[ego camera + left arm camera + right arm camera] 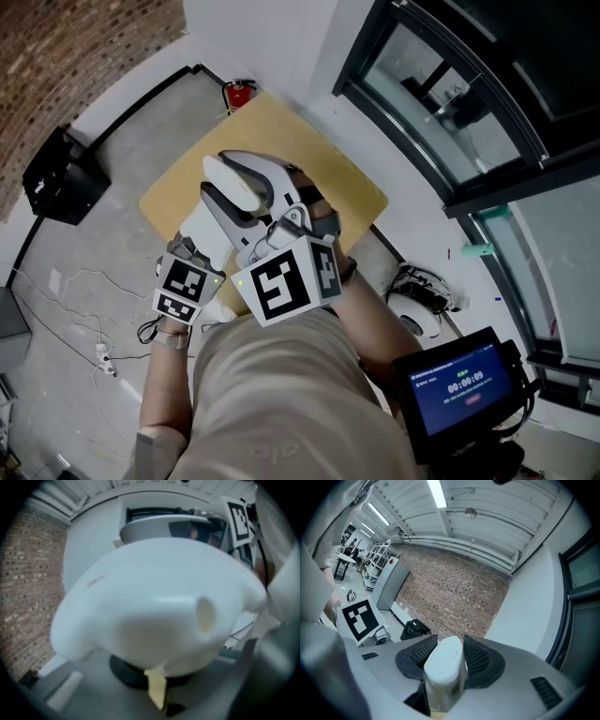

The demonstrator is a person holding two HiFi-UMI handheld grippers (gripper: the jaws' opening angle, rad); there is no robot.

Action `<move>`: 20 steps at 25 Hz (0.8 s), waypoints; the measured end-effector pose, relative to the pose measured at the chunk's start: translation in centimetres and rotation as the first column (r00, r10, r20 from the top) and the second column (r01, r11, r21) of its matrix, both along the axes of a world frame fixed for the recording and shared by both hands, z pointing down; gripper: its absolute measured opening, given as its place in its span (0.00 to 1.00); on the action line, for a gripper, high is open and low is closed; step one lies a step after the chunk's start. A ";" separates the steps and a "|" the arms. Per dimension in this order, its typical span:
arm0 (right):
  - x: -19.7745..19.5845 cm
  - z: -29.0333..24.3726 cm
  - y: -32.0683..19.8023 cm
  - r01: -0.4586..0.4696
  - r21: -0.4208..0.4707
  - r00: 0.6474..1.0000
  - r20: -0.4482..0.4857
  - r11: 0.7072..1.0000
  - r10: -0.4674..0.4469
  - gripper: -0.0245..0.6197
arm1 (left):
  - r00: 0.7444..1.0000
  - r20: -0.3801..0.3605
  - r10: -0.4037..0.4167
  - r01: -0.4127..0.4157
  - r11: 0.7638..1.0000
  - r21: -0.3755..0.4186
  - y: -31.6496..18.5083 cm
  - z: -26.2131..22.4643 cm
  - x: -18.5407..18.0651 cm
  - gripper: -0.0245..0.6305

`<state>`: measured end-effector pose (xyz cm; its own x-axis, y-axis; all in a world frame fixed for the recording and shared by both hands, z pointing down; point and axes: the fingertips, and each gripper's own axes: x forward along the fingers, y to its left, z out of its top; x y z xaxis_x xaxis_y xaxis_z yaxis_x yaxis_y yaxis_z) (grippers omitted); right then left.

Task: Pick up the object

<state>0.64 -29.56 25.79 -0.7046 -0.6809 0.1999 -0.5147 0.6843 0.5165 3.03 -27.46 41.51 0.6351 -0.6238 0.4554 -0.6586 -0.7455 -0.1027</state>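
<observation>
Your right tongs (445, 654) clamp the white rounded plastic object (440, 670), held above the tan wooden bench (173, 202). Can't tell the left tongs' (217, 211) state, view blocked. Narrow pinch, so loosening could drop it.

On my feed the white object (443, 665) is smooth, glossy and rounded, like a blunt moulded plastic end. It stands upright between the two black ribbed pads (480, 660) of the right gripper (446, 656), both pressed against its sides, with its domed tip poking above them. In the left gripper view it fills most of the frame, blurred, with one oval hollow on its right flank. From the head view I see it held up over the tan table top (178, 202), not touching it.
</observation>
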 end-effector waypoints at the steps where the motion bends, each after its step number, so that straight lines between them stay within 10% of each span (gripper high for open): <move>1: 0.0 0.0 0.0 -0.001 0.003 1.000 0.000 1.000 0.001 0.32 | 1.000 0.000 -0.001 0.001 1.000 -0.001 0.0 0.0 0.0 0.02; 20: 0.2 0.1 -0.7 -0.028 -0.001 1.000 0.011 1.000 0.028 0.32 | 1.000 -0.004 0.000 0.000 1.000 -0.001 -0.7 0.0 -0.2 0.02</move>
